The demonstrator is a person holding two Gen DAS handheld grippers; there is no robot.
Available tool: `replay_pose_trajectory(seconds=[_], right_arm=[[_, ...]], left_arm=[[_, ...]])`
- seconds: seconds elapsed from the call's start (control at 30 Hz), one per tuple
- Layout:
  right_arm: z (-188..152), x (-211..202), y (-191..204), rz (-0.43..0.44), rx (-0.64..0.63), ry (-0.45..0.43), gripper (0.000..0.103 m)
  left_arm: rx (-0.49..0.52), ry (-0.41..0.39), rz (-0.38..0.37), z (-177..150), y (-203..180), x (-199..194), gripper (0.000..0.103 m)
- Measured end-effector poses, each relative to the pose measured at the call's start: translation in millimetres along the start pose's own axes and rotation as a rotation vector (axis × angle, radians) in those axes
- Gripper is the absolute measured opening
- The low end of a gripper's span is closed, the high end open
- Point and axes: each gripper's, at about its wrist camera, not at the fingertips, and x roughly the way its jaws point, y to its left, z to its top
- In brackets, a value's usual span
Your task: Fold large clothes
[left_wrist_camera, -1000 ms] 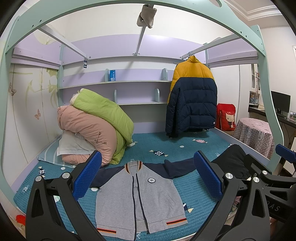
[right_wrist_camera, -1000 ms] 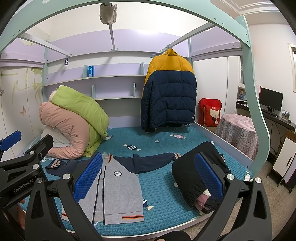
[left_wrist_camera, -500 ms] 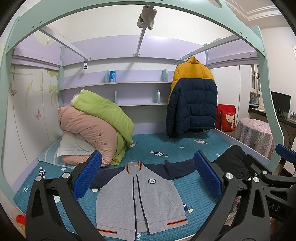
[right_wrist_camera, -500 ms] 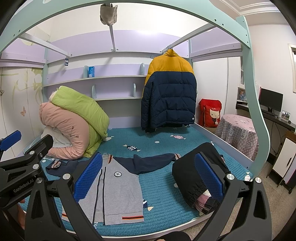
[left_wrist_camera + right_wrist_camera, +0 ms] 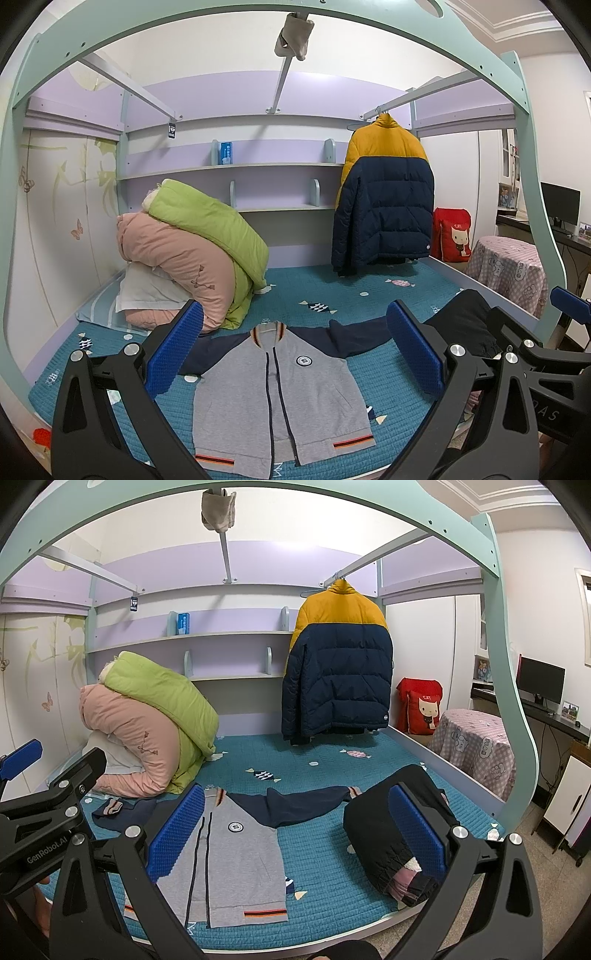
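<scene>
- Your left gripper (image 5: 293, 350) is wide open and holds nothing; it hangs above the near edge of the bed.
- Your right gripper (image 5: 295, 830) is also wide open, with nothing between its blue pads (image 5: 176, 834).
- The grey jacket (image 5: 280, 398) lies flat on the teal bed cover (image 5: 332, 291), front side up, zipper closed, with its navy sleeves spread to both sides.
- A black garment (image 5: 388, 827) lies bunched just right of the jacket.
- Rolled quilts (image 5: 184, 254) are piled at the back left.
</scene>
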Motion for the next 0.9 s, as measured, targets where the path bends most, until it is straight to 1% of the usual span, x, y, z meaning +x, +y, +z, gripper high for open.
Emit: replay_pose_trajectory(seconds=[0.27, 0.57, 0.9], right_arm=[[1.0, 0.3, 0.3, 0.0, 0.0, 0.003, 0.096], [3.3, -1.5, 4.8, 0.006, -0.003, -0.001, 0.096], [2.5, -9.4, 3.8, 0.013, -0.005, -0.001, 0.096]], left_arm=[[0.001, -0.001, 0.003, 1.2, 2.1, -1.2, 0.098], [-0.002, -0.011, 0.02, 3.7, 9.6, -18.8, 0.098], [0.0, -0.012, 0.023, 4.1, 9.9, -27.3, 0.098]])
